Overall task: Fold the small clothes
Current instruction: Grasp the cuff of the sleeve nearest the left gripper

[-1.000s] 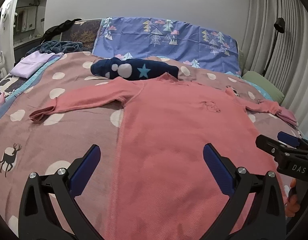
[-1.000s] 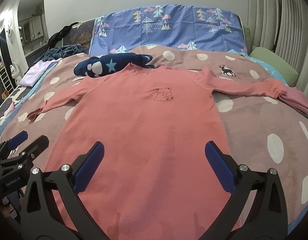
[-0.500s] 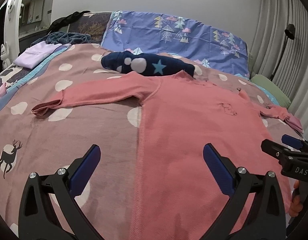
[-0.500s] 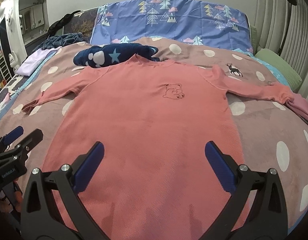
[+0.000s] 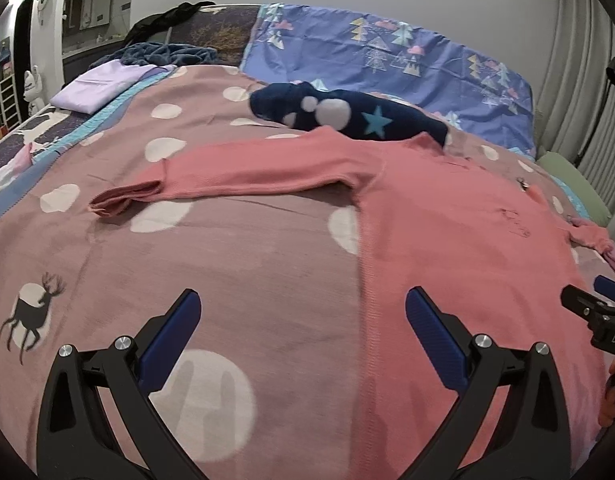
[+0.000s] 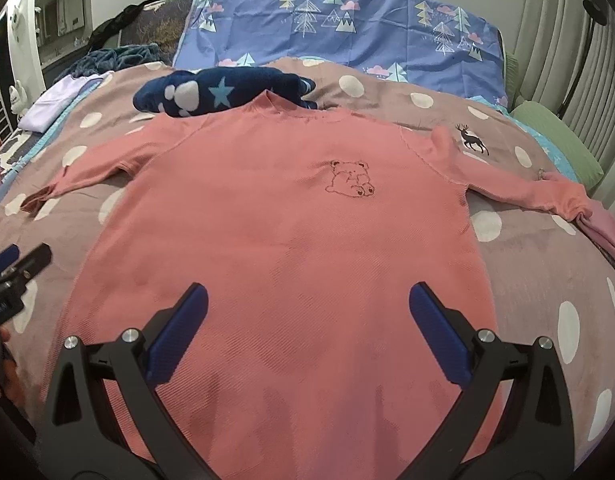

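A pink long-sleeved top (image 6: 283,232) with a small bear drawing (image 6: 350,179) lies flat and face up on the bed, both sleeves spread outward. In the left wrist view its left sleeve (image 5: 243,172) stretches across the blanket to a folded cuff (image 5: 123,198). My left gripper (image 5: 301,324) hovers open above the blanket beside the top's left edge, holding nothing. My right gripper (image 6: 307,318) hangs open over the top's lower middle, also empty. Each gripper's tip shows at the edge of the other's view.
A folded navy garment with a star (image 6: 223,92) sits just behind the collar. The bed has a pink spotted blanket (image 5: 227,264), a blue tree-print pillow (image 6: 347,28), a lilac folded cloth (image 5: 103,86) at far left and a green cushion (image 6: 555,140) at right.
My left gripper has shifted left, off the top's body toward the blanket and left sleeve. My right gripper has moved slightly closer to the top. Both stayed open.
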Demonstrator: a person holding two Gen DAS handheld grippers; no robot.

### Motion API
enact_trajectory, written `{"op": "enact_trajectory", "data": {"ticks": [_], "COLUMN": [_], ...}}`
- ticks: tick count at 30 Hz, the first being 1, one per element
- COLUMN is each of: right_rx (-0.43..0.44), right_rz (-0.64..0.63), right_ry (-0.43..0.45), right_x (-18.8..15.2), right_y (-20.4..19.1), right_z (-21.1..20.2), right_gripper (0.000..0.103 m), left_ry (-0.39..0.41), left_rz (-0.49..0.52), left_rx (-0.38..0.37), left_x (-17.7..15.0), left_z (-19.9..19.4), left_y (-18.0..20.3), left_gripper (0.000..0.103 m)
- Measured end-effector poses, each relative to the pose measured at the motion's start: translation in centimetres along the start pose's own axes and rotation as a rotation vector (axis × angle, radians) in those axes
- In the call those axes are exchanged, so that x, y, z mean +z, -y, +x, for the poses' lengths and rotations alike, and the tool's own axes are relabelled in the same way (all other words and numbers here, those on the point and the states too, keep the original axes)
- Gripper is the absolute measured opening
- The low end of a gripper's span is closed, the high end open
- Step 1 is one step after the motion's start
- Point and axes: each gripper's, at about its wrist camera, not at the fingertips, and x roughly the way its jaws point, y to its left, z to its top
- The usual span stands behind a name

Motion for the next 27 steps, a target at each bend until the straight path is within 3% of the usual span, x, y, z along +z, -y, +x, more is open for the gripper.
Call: {"op": "enact_trajectory", "data": {"ticks": [5, 9, 12, 15, 20, 25, 26, 27], "right_rx": [-0.015, -0.036, -0.042, -0.057, -0.059, -0.044, -0.047, -0.049], "right_rz": [0.01, -0.005, -0.007, -0.011, -0.009, -0.012, -0.015, -0.016], "right_ry": [-0.024, -0.026, -0.019, -0.003, -0.009, -0.035, -0.035, -0.033], "right_x": [0.3, 0.6, 0.9, 1.1, 1.3, 1.1, 1.0, 1.0], "right_y": [0.4, 0.7, 1.1, 1.7, 2.1, 1.8, 1.8, 1.8], "right_z": [1.5, 2.2, 2.7, 3.0, 3.8, 4.3, 4.3, 4.3], "right_gripper": [0.101, 0.101, 0.101, 0.101, 0.101, 0.101, 0.101, 0.101], "left_ry": [0.018, 0.031, 0.051, 0.031, -0.04, -0.098, -0.096, -0.095], "left_rz": [-0.012, -0.011, -0.041, -0.083, -0.005, 0.098, 0.109, 0.124], "left_rx": [0.074, 0.164, 0.3, 0.374, 0.391, 0.393, 0.386, 0.382], "left_x": [1.0, 2.0, 3.4, 4.5, 5.6, 6.8, 7.1, 7.5], "left_z": [0.6, 0.9, 1.3, 2.1, 5.4, 8.9, 9.2, 9.5], "left_y": [-2.6, -5.5, -9.6, -13.7, -16.3, -16.2, -16.0, -15.8], "left_gripper": [0.097, 0.082, 0.076, 0.076, 0.076, 0.076, 0.073, 0.055]}}
